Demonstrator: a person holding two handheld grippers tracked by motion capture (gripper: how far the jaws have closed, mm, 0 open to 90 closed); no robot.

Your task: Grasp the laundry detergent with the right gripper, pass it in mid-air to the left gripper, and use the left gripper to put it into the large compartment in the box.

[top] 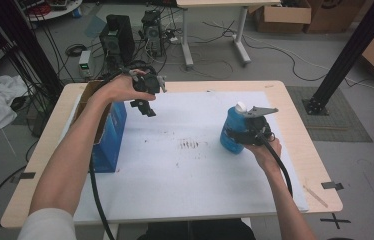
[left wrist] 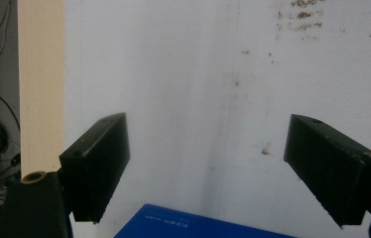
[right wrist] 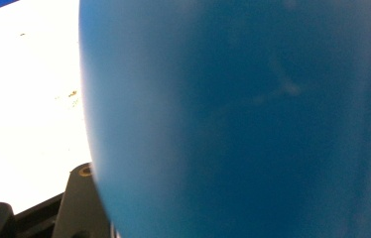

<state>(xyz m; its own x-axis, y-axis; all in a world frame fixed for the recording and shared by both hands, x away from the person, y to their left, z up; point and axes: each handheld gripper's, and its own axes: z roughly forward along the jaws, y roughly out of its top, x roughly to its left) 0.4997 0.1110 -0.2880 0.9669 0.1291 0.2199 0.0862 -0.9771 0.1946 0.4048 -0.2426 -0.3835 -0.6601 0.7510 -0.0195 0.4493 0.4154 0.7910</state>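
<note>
1. High view: the blue bottle (top: 234,129) stood upright on the white mat (top: 190,165) at the right side of the tabletop (top: 295,125), white cap (top: 240,106) pointing up, so its long axis ran straight up and down. The right claw (top: 247,135) was wrapped around its lower body from the near side. The left claw (top: 144,106) hung up in the air over the far left, just beside an open blue box (top: 110,135).

2. Left claw view: jaws spread wide with nothing between them, just the mat below and a corner of the box (left wrist: 193,225).

3. Right claw view: the bottle (right wrist: 243,119) sat right against the lens, blurry; I'd call the claw closed on it. It looked like smooth rounded plastic, so probably slippery and a bit squeezable, weight depending on fill. My guess: grip mid-body, not the cap.
</note>
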